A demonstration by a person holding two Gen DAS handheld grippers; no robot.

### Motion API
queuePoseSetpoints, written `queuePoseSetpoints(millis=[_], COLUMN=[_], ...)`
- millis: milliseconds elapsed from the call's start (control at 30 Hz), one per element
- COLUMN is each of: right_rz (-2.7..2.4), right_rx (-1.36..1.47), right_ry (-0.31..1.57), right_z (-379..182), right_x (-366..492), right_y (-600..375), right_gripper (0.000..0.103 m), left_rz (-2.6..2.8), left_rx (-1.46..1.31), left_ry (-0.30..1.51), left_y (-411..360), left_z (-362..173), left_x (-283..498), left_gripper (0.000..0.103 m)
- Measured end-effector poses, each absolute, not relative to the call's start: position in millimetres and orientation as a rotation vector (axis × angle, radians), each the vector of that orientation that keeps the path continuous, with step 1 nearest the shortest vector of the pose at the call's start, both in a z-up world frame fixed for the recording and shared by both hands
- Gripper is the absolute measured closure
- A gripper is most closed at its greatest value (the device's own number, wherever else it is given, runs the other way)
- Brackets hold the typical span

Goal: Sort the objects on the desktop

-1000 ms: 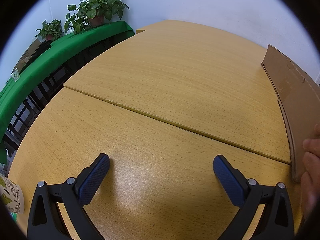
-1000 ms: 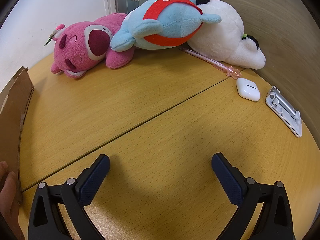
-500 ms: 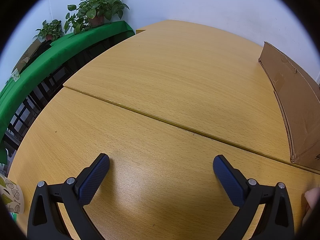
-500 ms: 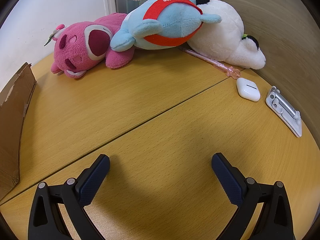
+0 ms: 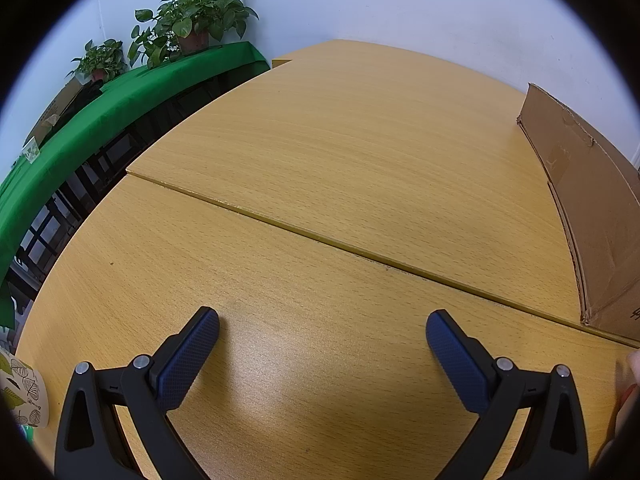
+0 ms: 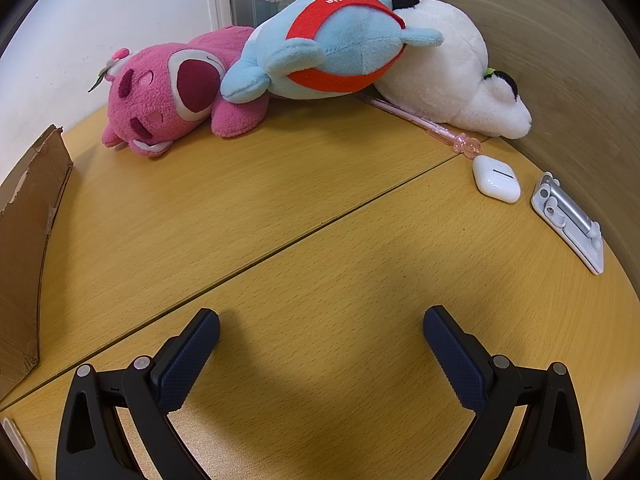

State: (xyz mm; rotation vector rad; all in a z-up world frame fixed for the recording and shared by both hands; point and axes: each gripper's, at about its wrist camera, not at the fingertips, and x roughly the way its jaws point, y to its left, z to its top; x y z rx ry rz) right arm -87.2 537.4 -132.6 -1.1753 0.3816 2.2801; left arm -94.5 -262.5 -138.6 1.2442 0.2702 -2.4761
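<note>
A brown cardboard box (image 5: 592, 208) stands at the right of the left wrist view and shows again as the cardboard box (image 6: 24, 240) at the left edge of the right wrist view. Plush toys lie along the back wall: a pink bear (image 6: 168, 96), a blue one with a red band (image 6: 336, 44) and a white one (image 6: 448, 72). Near them lie a pink pen (image 6: 424, 122), a white earbud case (image 6: 496, 179) and a silver folding stand (image 6: 568, 220). My left gripper (image 5: 322, 330) and right gripper (image 6: 320, 328) both hover open over bare wooden desk, holding nothing.
A patterned paper cup (image 5: 22, 394) sits at the desk's near left edge. Beyond the desk's left side runs a green-covered shelf (image 5: 120, 100) with potted plants (image 5: 192, 20). A hand (image 5: 628, 384) shows at the far right edge. A seam (image 5: 340, 240) splits the desk.
The cardboard box has been slid and turned on the desk, and the hand that held its near corner has let go and drawn back. Both grippers stayed still.
</note>
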Motion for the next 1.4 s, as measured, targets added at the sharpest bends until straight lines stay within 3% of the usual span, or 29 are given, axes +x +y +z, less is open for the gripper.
queuePoseSetpoints(millis=[1067,1400], right_rz=[2.279,2.279], right_rx=[-1.174,-1.173], right_ry=[0.383,0.383], right_z=[-133,-133], right_x=[-87,-87], right_y=[537,537], right_gripper=[0.0,0.0], left_rz=[-2.473,-2.563], left_rx=[1.242,1.21], left_ry=[0.274,0.262], left_y=[-262,-227], left_z=[-140,-133], left_x=[-97,-67], left_gripper=[0.0,0.0])
